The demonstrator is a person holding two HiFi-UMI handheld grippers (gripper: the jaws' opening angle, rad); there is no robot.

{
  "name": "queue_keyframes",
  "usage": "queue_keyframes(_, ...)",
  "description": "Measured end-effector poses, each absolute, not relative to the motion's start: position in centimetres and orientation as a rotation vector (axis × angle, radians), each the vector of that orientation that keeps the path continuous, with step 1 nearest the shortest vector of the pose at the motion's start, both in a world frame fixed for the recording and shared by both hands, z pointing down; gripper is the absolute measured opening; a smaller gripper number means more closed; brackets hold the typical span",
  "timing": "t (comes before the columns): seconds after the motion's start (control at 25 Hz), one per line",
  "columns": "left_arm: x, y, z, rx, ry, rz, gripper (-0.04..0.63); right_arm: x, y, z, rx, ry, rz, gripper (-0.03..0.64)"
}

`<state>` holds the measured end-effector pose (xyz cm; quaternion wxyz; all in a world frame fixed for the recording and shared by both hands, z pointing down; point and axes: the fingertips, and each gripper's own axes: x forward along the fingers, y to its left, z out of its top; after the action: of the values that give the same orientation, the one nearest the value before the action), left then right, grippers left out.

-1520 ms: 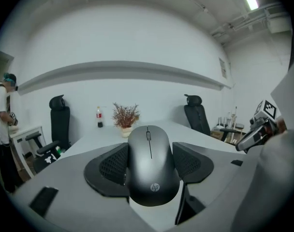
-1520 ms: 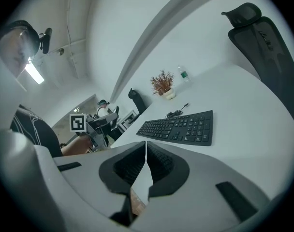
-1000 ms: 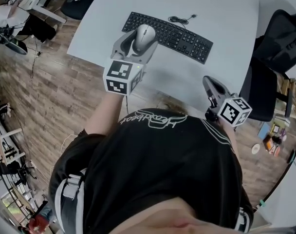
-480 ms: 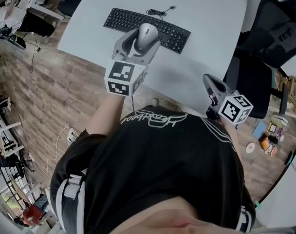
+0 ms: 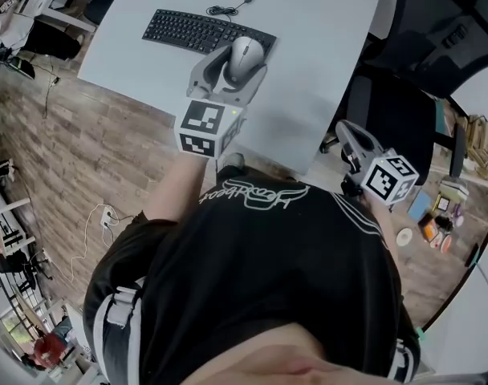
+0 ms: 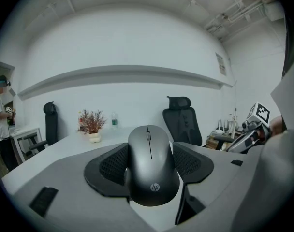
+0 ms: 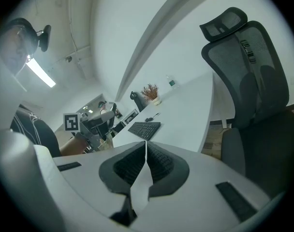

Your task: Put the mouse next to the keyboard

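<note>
Now, from the head view, the left gripper [image 5: 242,61] is clamped on the mouse [image 5: 246,53], one jaw on each long side. The mouse shows at the right end of the keyboard [image 5: 188,30], partly covering its corner in the picture. A second ago the same grip showed over the keyboard's left part, and the keyboard lay near the middle of the picture; it now lies toward the upper left. The grip itself looks unchanged. The right gripper [image 5: 344,133] hangs by the near right corner of the table [image 5: 324,38], close to the black chair [image 5: 437,30]; earlier it showed over the table's near edge.

From the left gripper view, the mouse [image 6: 152,170] fills the gap, with both ribbed pads [image 6: 113,164] pressed against its sides and its wheel end pointing away. Beyond it are the pale tabletop, a potted plant [image 6: 91,124] and a chair [image 6: 182,117]. The right gripper shows at the right edge [image 6: 251,129].

From the right gripper view, the right gripper [image 7: 146,151] has its jaws together, pads meeting with nothing between them. Past them lie the table [image 7: 190,110], the keyboard [image 7: 144,129] and the left gripper [image 7: 101,122] to the left.
</note>
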<state>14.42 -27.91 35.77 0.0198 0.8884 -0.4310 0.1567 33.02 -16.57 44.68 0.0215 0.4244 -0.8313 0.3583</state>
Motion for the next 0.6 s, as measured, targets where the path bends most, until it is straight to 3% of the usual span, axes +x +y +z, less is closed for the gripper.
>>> queue_keyframes(0.6,22.0,-24.6,38.6,2.724,-1.271,0.535,0.296,39.8,-12.6,45.2,1.362,-2.578,1.083,0.014)
